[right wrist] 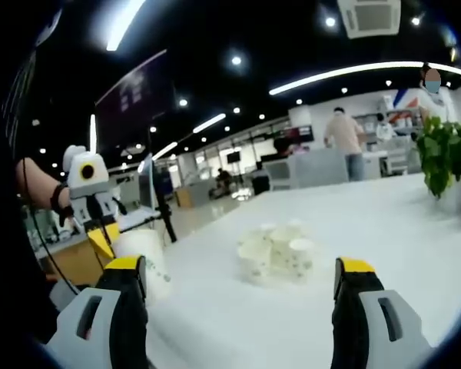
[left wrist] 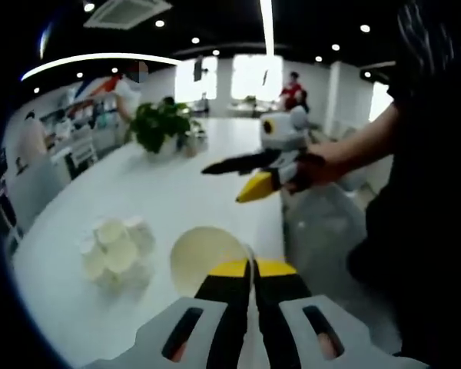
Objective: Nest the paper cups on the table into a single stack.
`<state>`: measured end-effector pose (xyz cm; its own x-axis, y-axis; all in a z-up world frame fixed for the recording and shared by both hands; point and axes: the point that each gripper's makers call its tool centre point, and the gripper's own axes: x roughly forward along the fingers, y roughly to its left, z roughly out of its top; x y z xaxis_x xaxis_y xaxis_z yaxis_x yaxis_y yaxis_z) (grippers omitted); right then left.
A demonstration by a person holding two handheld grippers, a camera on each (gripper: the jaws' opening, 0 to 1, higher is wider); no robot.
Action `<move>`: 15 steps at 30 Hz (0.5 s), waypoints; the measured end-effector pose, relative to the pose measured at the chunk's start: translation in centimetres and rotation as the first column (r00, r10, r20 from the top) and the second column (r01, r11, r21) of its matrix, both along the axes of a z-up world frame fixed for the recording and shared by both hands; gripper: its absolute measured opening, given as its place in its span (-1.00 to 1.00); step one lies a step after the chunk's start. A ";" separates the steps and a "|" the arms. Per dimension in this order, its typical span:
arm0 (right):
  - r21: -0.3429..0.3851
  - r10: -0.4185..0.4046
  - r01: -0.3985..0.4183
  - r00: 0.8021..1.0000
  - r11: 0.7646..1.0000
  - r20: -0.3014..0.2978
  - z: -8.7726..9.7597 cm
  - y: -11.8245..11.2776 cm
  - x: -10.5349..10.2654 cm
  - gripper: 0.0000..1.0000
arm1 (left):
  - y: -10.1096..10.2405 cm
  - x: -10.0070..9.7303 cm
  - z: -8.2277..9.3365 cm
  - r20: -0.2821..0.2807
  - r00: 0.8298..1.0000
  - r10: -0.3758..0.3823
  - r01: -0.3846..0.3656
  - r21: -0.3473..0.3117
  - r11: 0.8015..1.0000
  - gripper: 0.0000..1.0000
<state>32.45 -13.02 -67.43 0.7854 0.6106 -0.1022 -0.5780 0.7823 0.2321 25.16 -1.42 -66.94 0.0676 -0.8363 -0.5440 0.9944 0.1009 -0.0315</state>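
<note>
Left claw jaws pinched on rim of paper cup near tabletop edge. Right claw spread wide, empty. Cluster of cups stands mid-tabletop, apart from held cup.

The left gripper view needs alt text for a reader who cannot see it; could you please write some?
The left gripper, fingers shut, grips the rim of a paper cup on a white table. A cluster of cups sits beside it. Across the table, a person's hand holds the right gripper open in the air, with a potted plant behind.
</note>
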 end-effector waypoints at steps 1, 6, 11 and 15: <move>-0.007 0.010 -0.010 1.000 1.000 -0.001 -0.1 0.1 0.0 1.00 | -0.2 0.1 0.0 0.001 1.000 -0.008 0.008 0.003 1.000 -1.00; -0.050 0.047 -0.047 0.999 0.998 0.008 -0.3 0.4 0.1 1.00 | -0.4 0.8 -0.7 0.013 1.000 -0.028 0.027 0.050 0.998 -1.00; -0.039 0.045 -0.044 0.999 0.998 0.009 -0.3 0.1 0.4 1.00 | -0.8 0.8 -1.5 0.047 0.995 -0.090 0.085 0.112 0.990 -1.00; -0.031 0.042 -0.042 0.999 0.999 0.006 -0.2 -0.3 0.7 1.00 | -0.9 0.4 -2.8 0.092 0.981 -0.170 0.150 0.192 0.970 -1.00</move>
